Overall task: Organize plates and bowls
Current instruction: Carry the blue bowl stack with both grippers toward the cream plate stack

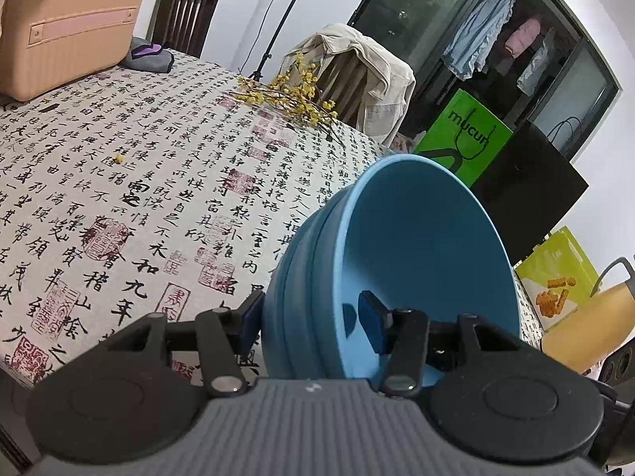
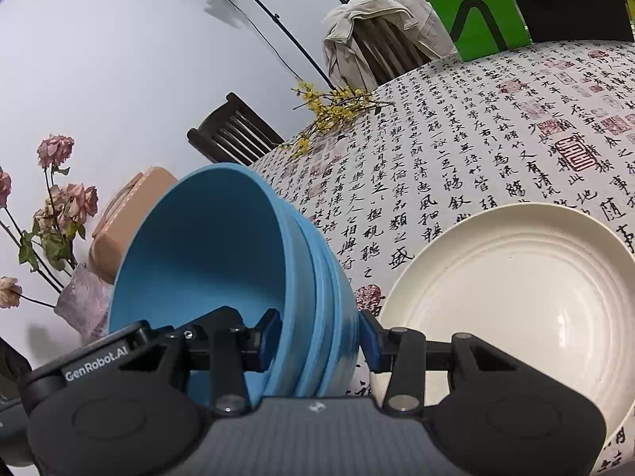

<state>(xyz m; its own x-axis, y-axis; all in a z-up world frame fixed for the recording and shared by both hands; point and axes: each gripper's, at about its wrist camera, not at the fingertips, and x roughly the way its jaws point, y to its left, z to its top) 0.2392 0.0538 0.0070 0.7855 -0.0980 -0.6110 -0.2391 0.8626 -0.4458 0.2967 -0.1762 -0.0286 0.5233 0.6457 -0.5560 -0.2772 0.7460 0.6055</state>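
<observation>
A stack of blue bowls (image 1: 420, 246) hangs tilted over the calligraphy tablecloth (image 1: 139, 182), its opening turned to the right in the left wrist view. My left gripper (image 1: 311, 323) is shut on the stack's rim, one pad outside and one inside. In the right wrist view the same stack of blue bowls (image 2: 206, 250) opens to the left, and my right gripper (image 2: 319, 335) is shut on the opposite side of the rim. A cream ribbed plate (image 2: 516, 297) lies on the tablecloth (image 2: 476, 150) just right of the bowls.
A pink suitcase (image 1: 67, 23) and a grey cloth (image 1: 149, 55) sit at the far left of the table. Yellow flower sprigs (image 1: 293, 95) lie near the far edge. Chairs, one draped with a beige jacket (image 1: 369, 67), and a green bag (image 1: 464, 139) stand beyond. Dried pink roses (image 2: 59, 206) rise at left.
</observation>
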